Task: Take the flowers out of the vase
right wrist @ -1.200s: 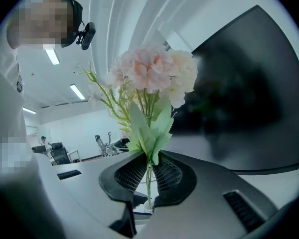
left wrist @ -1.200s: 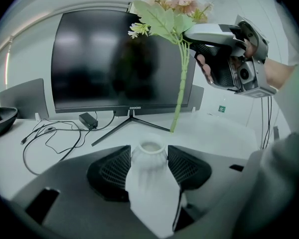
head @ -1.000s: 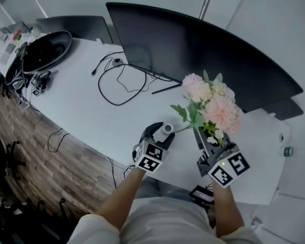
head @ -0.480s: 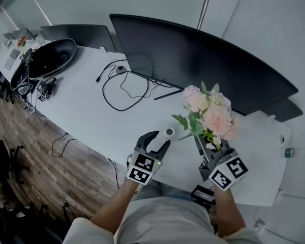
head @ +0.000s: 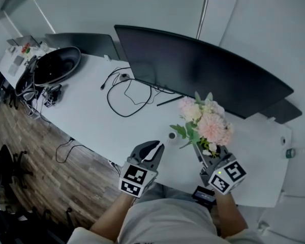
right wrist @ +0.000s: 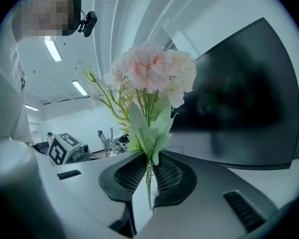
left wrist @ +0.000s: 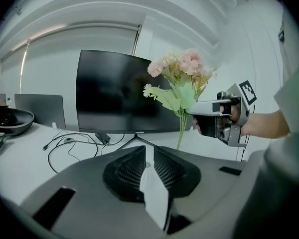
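- The right gripper (head: pixel 202 149) is clamping the thin green stems (right wrist: pixel 149 183) of the pink and cream flowers (head: pixel 206 121), and is holding the bunch upright above the near right part of the white desk (head: pixel 91 111).
- The flowers are already out of the small white vase (head: pixel 172 135), which is standing on the desk between the two grippers, just to the left of the bunch.
- The left gripper (head: pixel 156 147) is closing its jaws with nothing between them. It is hovering near the vase and is not touching it.
- The step in hand is probably carrying the bunch clear and setting it down. Doing it well likely means:
  - keeping the pinch steady, since the stems are slim and could slide or twist between the pads;
  - moving the bunch rightward or nearer, away from the vase, so that the hanging stem ends are not knocking it over;
  - lowering the flowers onto bare desk, short of the curved monitor (head: pixel 203 70) at the far side.
- Only the head view is showing the vase and how it stands to both grippers. Neither gripper view is catching it.
- The right gripper view is showing the grip itself, with the stems running straight down between the ribbed pads and leaves bunching just above them.
- The left gripper view is giving a side look at the bunch, with the stem ends hanging free below the right gripper and clear of the desk, which the steep head view is hiding.
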